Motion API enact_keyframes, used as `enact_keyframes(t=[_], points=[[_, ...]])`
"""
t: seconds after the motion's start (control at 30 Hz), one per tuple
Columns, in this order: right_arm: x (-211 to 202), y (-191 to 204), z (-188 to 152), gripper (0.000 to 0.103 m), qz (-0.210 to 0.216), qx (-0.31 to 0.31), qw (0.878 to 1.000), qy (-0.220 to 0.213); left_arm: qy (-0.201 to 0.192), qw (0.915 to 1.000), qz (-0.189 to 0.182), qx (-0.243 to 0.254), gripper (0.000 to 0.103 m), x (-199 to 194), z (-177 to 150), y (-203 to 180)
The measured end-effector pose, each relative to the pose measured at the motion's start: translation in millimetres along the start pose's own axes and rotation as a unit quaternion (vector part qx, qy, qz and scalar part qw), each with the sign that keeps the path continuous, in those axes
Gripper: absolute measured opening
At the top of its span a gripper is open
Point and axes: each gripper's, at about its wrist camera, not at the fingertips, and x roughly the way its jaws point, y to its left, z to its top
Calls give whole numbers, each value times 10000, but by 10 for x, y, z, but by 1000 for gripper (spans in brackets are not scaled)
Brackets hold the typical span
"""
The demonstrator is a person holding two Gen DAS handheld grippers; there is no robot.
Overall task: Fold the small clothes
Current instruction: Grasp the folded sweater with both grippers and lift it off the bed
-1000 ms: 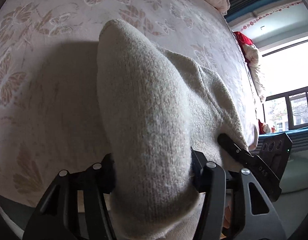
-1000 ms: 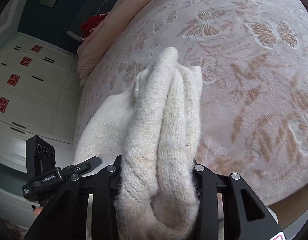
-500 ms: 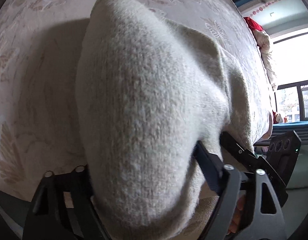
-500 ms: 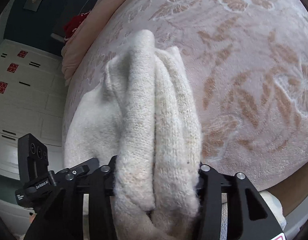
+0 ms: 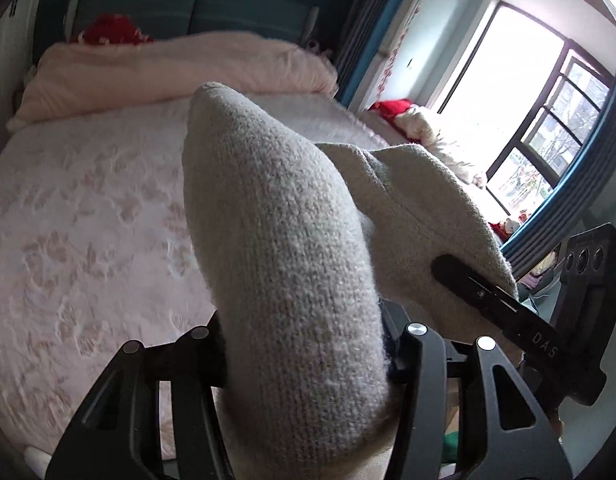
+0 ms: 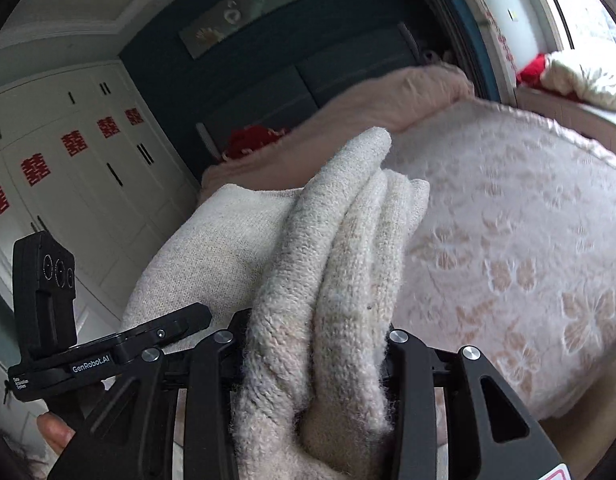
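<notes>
Fingers first: left gripper (image 5: pixel 308 344) has both fingers (image 5: pixel 417 360) pressed against a thick bunched fold of the cream knit sweater (image 5: pixel 284 248), with the jaws closing on it. Right gripper (image 6: pixel 311 344) fingers (image 6: pixel 403 354) are clamped on another bunched edge of the same sweater (image 6: pixel 339 264), several knit layers stacked between the pads.

Bed (image 5: pixel 88 220): biggest thing in view, pale pink cover with a raised flower pattern, spread under and beyond both grippers. Sweater is held up off the bed, spanning from one gripper to the other; in the left view the stretch between them runs toward the right gripper's black body (image 5: pixel 583 280) at the bed's right edge, in the right view toward the left gripper's body (image 6: pixel 44 280). Can't tell if any lower part of the sweater touches the bed, the bunched knit blocks that.

Pink quilt (image 5: pixel 168 72) is rolled along the bed's far edge against the dark blue headboard (image 5: pixel 188 4).

White wardrobe (image 6: pixel 68 168) with red paper cut-outs stands off the bed's left side.

Window (image 5: pixel 547 120) is off the bed's right side, bright.

Red and white fabric pile (image 5: pixel 411 118) sits near the bed's far right corner, by the window.

Small red item (image 5: pixel 108 28) lies behind the quilt.
</notes>
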Motion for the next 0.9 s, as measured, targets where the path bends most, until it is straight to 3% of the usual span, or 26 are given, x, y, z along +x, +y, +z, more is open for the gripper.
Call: enact_keyframes(t=[0.2, 0.47, 0.73, 0.9], points=[[-636, 764, 497, 38, 316, -910, 9895, -1076, -1177, 9910, -155, 620, 51, -1057, 404, -211], [-980, 1697, 890, 39, 930, -1791, 9612, -1879, -2401, 9653, 66, 1026, 52, -2143, 665, -109], [-655, 2288, 1000, 41, 1437, -2132, 9473, -1909, -2897, 9515, 403, 955, 55, -2491, 659, 429], [-72, 2449, 843, 43, 1531, -2065, 9561, -1403, -2693, 9583, 643, 702, 57, -2340, 544, 981]])
